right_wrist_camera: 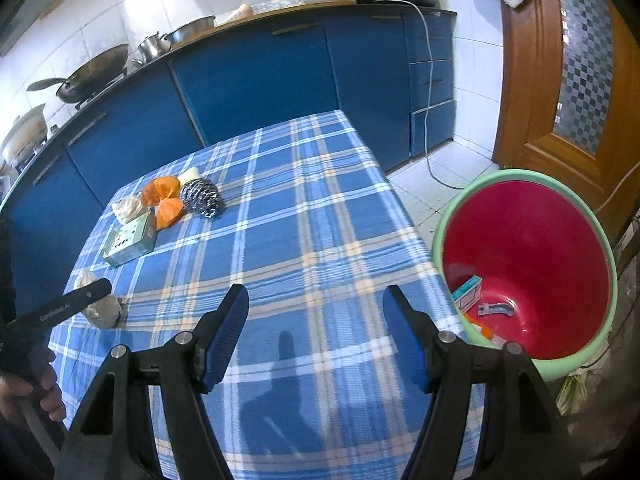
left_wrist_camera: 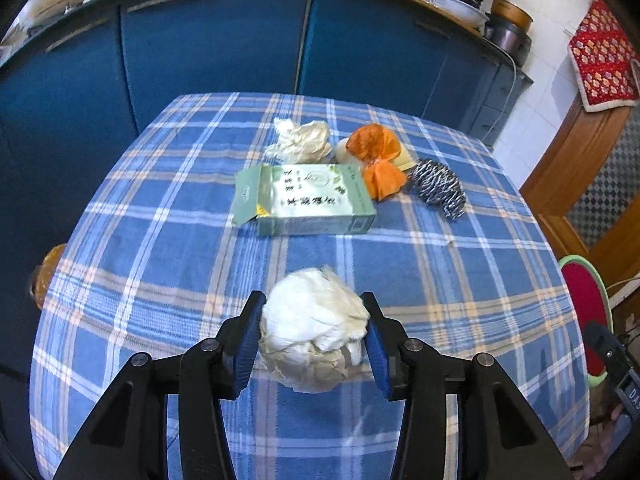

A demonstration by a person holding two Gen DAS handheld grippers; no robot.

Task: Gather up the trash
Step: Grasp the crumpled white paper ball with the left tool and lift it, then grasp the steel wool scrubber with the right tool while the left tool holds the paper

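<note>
Crumpled white paper wad [left_wrist_camera: 314, 330] sits at near edge of the plaid-cloth bench [left_wrist_camera: 160, 216], pinched btwn left gripper [left_wrist_camera: 314, 320] jaws, angled down. Right gripper [right_wrist_camera: 316, 316] jaws wide, nothing btwn them, over bench beside red bin [right_wrist_camera: 528, 264].

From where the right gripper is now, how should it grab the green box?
Grip the green box across its long side walls, coming from above. It lies flat on the table with its end flap open, so the ends give a poor hold. The orange wrapper crowds its far end, so stay mid-length.
</note>
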